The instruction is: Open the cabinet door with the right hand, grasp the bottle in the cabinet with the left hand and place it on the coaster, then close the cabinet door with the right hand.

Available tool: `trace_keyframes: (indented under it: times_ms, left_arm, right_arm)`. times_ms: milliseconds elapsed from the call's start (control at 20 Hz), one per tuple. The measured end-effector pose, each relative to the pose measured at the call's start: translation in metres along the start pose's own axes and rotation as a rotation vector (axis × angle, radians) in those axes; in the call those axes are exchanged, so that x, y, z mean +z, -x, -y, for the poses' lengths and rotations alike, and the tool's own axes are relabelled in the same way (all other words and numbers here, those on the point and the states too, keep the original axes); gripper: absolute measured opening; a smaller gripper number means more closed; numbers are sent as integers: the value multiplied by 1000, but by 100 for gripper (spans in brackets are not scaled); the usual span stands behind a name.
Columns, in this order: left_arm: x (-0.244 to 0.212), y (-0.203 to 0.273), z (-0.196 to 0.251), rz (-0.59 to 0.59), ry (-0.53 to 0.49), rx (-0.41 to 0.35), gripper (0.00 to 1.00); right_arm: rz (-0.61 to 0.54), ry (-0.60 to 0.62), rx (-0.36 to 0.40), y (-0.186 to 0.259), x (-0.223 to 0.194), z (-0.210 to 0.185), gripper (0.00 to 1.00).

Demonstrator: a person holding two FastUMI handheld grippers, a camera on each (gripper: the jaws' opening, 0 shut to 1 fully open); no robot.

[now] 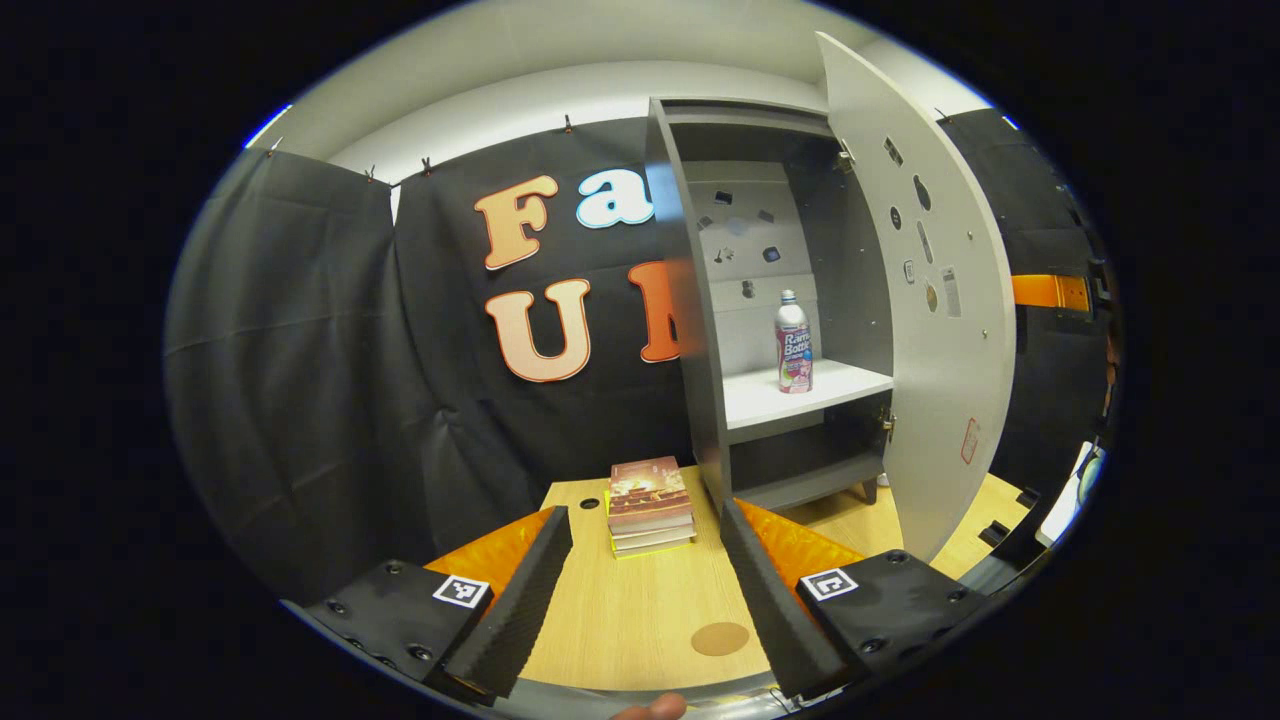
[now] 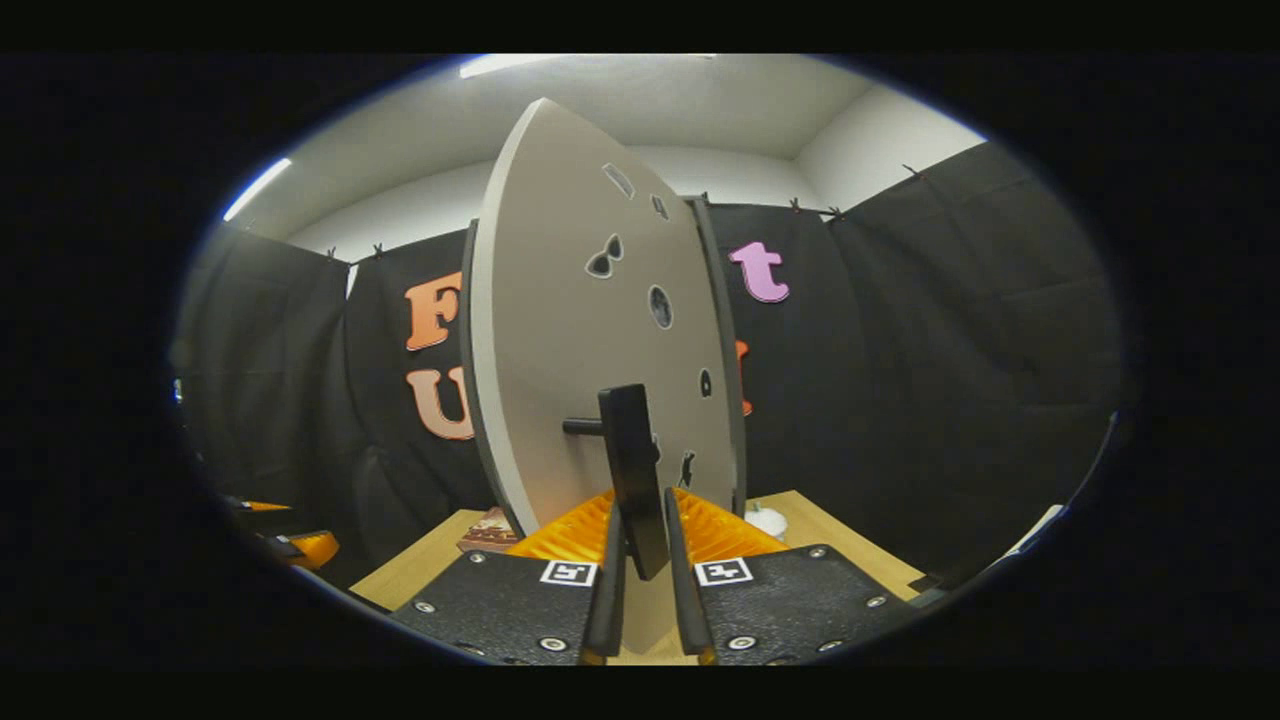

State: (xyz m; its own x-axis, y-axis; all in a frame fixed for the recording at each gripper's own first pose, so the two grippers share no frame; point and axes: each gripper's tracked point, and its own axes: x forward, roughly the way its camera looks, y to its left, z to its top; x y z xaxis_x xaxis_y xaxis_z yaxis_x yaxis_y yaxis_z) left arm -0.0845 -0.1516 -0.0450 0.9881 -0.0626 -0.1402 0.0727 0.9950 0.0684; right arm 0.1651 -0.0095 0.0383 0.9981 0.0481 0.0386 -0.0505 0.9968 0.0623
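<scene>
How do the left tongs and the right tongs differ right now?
The left tongs are open with nothing between the fingers; the right tongs are shut on the door handle. The left tongs hang over the table, facing the bottle on the cabinet shelf; the right tongs are against the open cabinet door. Both point towards the cabinet.

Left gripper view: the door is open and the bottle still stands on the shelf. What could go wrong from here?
1. The bottle is tall, narrow and upright on the shelf; an off-centre grasp by the open left gripper might tip it.
2. The right gripper is clamped on the door handle; if it lets go, the door could swing into the left arm's path.
3. The coaster is small, so placement may miss.
</scene>
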Motion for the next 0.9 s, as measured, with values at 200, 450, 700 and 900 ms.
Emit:
trace_keyframes:
  times_ms: [200, 450, 700, 900]
  left_arm:
    - [-3, 10, 31, -13, -5, -19, 100]
    - [5, 13, 58, 0, -12, -34, 100]
    - [5, 10, 79, -10, -10, -36, 98]
    - [7, 7, 92, -11, -16, -39, 97]
  right_arm:
    - [6, 10, -6, 2, 1, 10, 16]
    - [-7, 25, -36, 3, 1, 30, 13]
    - [-12, 39, -65, 3, 2, 46, 0]
    - [-14, 27, -16, 1, 4, 44, 11]
